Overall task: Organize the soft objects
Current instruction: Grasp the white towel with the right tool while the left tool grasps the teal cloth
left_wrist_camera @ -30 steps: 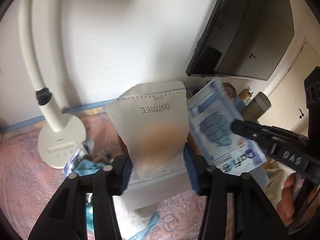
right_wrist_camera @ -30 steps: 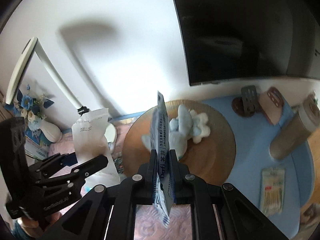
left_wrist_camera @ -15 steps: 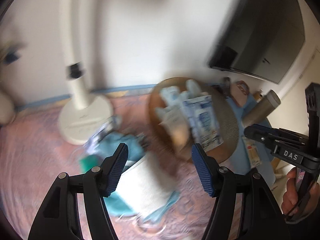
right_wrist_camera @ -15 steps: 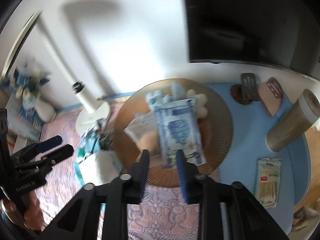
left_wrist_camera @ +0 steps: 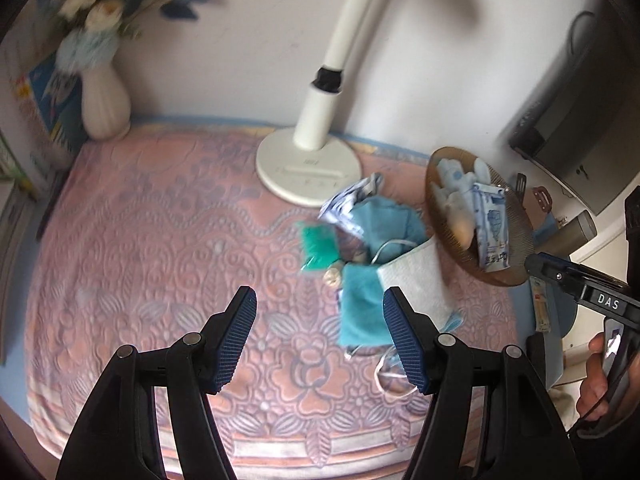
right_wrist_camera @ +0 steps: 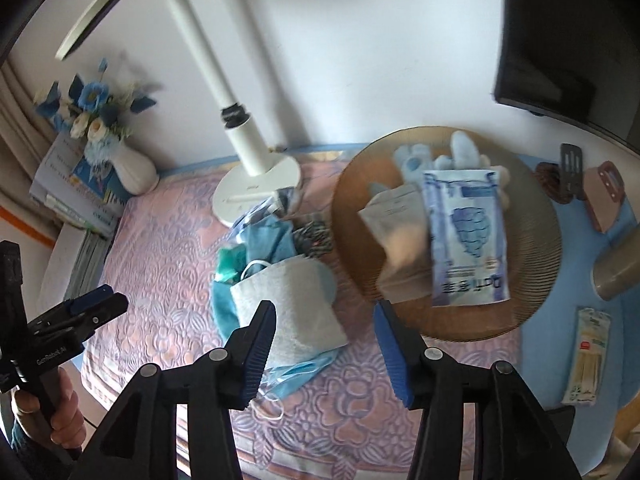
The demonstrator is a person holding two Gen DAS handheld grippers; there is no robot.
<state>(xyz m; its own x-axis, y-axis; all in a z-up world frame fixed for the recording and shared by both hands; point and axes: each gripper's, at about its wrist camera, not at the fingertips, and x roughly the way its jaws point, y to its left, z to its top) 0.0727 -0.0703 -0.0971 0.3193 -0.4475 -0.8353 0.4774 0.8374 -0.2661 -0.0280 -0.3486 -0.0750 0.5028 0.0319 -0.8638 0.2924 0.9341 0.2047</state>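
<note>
Left gripper jaws apart, empty, over the pink mat. Right gripper jaws opening, nothing between them. Blue packet and white pouch lie in the brown woven tray; leftover pile of soft items sits just left of it.

"DAS" stands in white letters on the body of the right gripper, seen from the left wrist view. The left gripper carries small white lettering, possibly "GenRobot.AI". The blue packet bears upside-down print too blurred to read reliably.
</note>
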